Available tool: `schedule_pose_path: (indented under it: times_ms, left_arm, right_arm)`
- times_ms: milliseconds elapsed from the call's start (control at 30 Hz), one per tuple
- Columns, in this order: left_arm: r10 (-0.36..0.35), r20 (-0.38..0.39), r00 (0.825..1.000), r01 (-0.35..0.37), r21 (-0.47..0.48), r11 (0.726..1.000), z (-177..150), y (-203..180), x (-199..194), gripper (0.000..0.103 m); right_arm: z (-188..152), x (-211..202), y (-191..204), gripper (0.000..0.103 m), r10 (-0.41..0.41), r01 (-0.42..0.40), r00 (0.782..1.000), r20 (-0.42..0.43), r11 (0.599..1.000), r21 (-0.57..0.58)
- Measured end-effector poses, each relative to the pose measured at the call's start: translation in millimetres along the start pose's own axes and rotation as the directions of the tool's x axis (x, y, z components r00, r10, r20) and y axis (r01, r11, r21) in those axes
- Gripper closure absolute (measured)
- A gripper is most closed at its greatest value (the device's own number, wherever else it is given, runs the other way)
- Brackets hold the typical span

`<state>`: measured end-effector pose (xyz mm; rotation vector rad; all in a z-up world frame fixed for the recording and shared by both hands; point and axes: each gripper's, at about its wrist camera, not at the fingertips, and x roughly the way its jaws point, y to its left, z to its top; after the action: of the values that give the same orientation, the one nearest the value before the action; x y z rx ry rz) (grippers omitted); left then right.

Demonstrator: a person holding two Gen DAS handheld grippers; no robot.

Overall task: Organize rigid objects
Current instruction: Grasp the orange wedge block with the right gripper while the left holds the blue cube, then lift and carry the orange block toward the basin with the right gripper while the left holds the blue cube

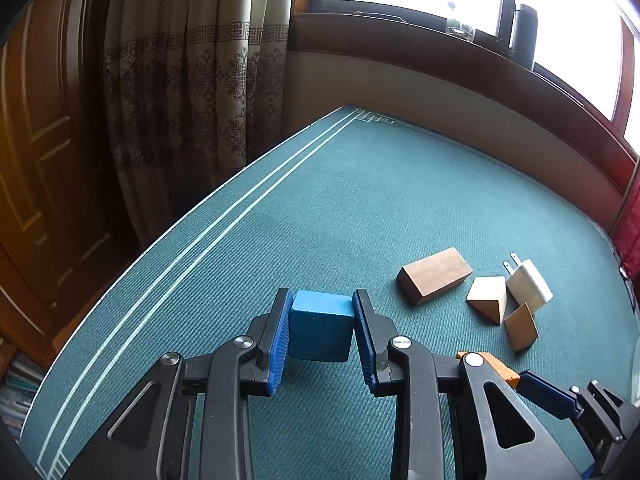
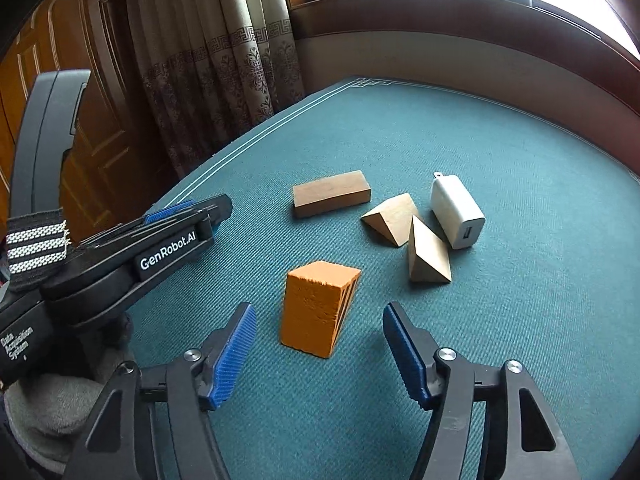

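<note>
My left gripper [image 1: 322, 304] is shut on a blue cube [image 1: 320, 328], held just over the green table mat [image 1: 320, 200]. My right gripper [image 2: 320, 332] is open, its blue pads on either side of an orange block [image 2: 316, 308] that stands on the mat without touching them. The orange block's corner also shows in the left wrist view [image 1: 496, 368]. Beyond lie a brown wooden block [image 2: 330, 193] [image 1: 434, 276], two tan wooden wedges [image 2: 390, 218] [image 2: 426, 254] and a white charger plug [image 2: 456, 210] [image 1: 528, 284].
The left gripper's body [image 2: 120, 256] reaches in from the left of the right wrist view. Curtains [image 1: 192, 80] and a wooden door [image 1: 40, 160] stand past the mat's left edge. A low wall and window sill [image 1: 440, 64] run behind the table.
</note>
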<state>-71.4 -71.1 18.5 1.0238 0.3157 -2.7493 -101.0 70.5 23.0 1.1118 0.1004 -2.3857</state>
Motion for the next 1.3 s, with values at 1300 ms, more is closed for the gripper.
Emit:
schedule_pose_path:
  times_ms: [1300]
  left_arm:
    - [-0.08,0.007,0.997,0.079,0.08,0.994,-7,-24,-7,0.071]
  right_arm:
    - [-21,-24,-33,0.07,-0.117,0.115,0.993,0.031,0.99,0.079]
